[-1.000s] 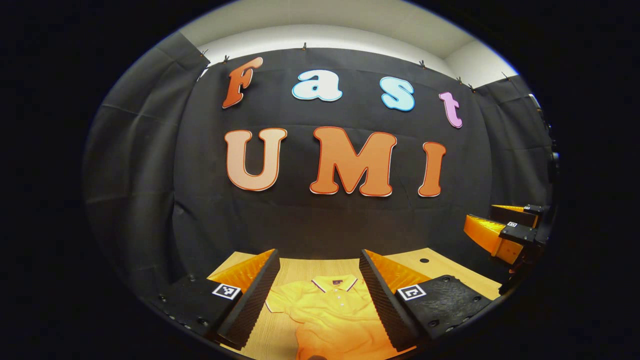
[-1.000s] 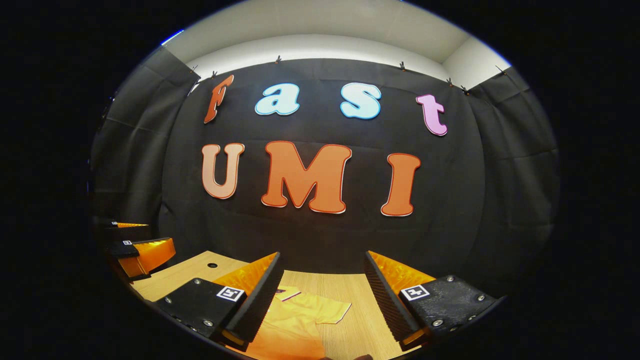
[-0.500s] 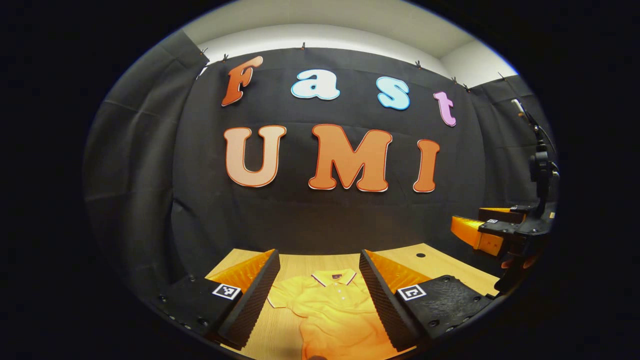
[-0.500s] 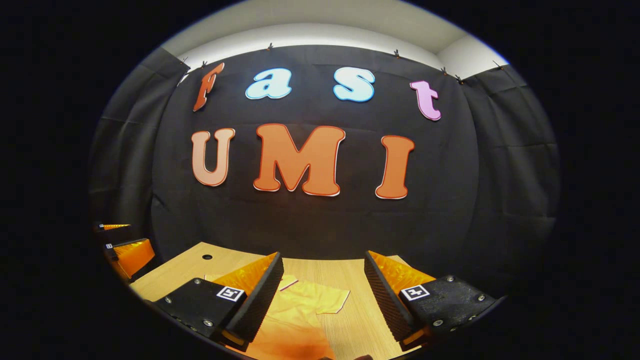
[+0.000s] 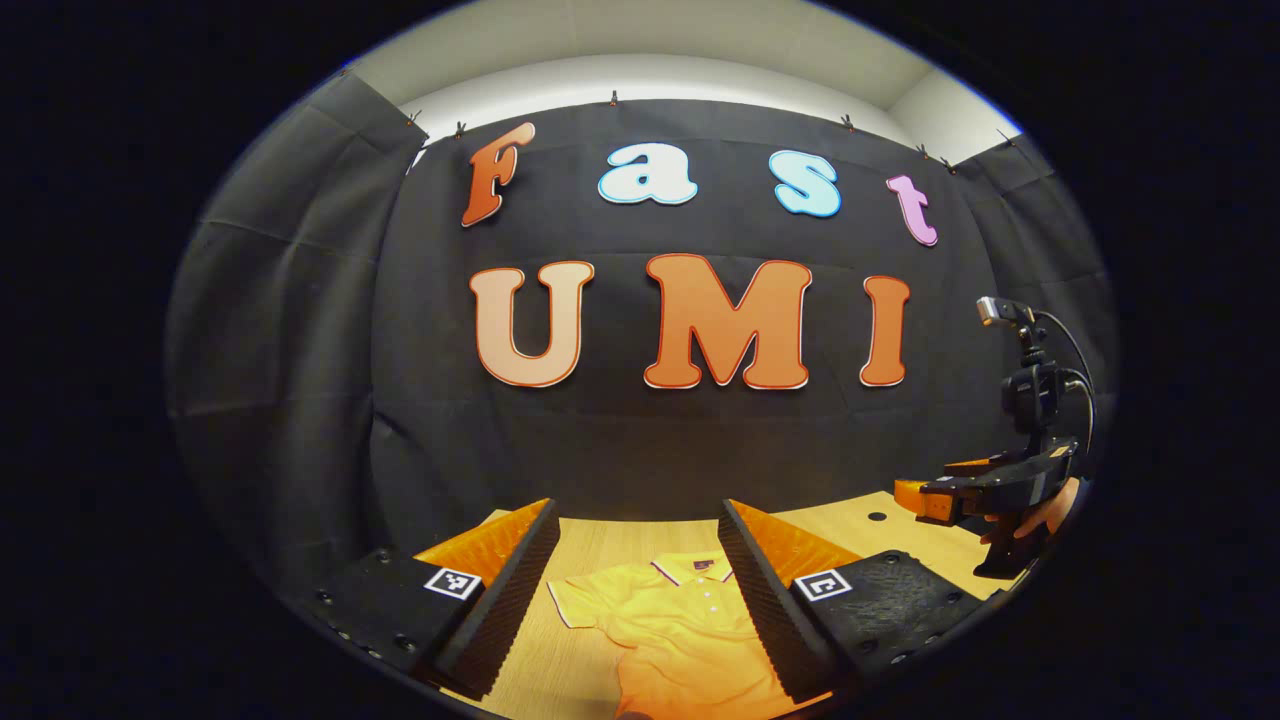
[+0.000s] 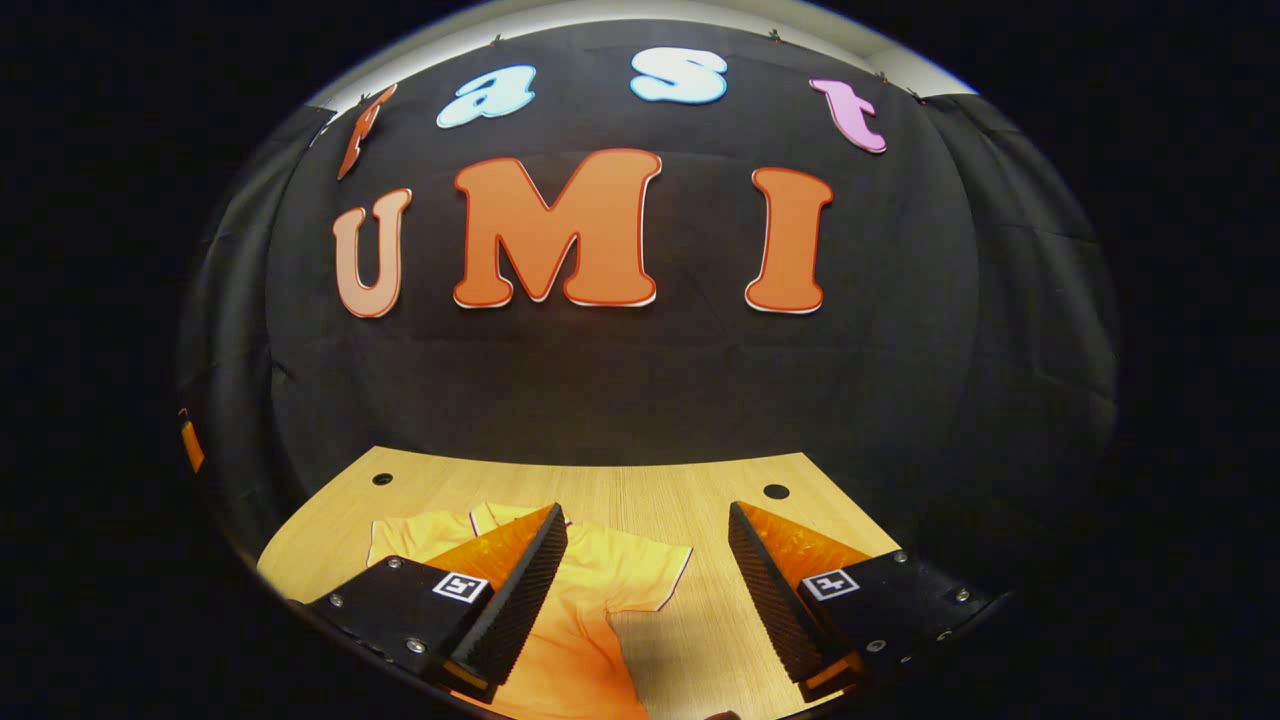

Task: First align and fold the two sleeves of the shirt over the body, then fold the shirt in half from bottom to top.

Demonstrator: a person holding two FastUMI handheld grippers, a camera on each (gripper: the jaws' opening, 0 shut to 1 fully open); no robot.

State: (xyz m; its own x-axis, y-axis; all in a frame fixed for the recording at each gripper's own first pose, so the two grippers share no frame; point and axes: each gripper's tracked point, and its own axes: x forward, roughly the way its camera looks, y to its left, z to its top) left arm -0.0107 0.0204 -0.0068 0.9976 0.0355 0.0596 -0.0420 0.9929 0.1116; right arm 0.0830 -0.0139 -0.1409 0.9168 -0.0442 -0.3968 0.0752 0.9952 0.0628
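Note:
A yellow polo shirt [image 5: 680, 625] lies flat on the wooden table [image 5: 590, 545], collar toward the far wall. My left gripper [image 5: 640, 600] hangs open above it, the collar and one sleeve showing between its fingers. In the right gripper view the shirt [image 6: 590, 600] lies spread with one short sleeve [image 6: 645, 570] toward the right. My right gripper [image 6: 645, 590] is open above that sleeve, holding nothing. The right gripper [image 5: 985, 490], with a hand on it, shows at the far right of the left gripper view, above the table.
The table [image 6: 640, 485] ends at the black cloth wall just behind the shirt. Two small round holes [image 6: 775, 491] sit near its back corners. Bare wood lies to the right of the shirt's sleeve.
The right gripper tilted down and dropped lower, so much more of the table and shirt shows in its view. The left gripper shifted slightly; the shirt sits a little right in its view.

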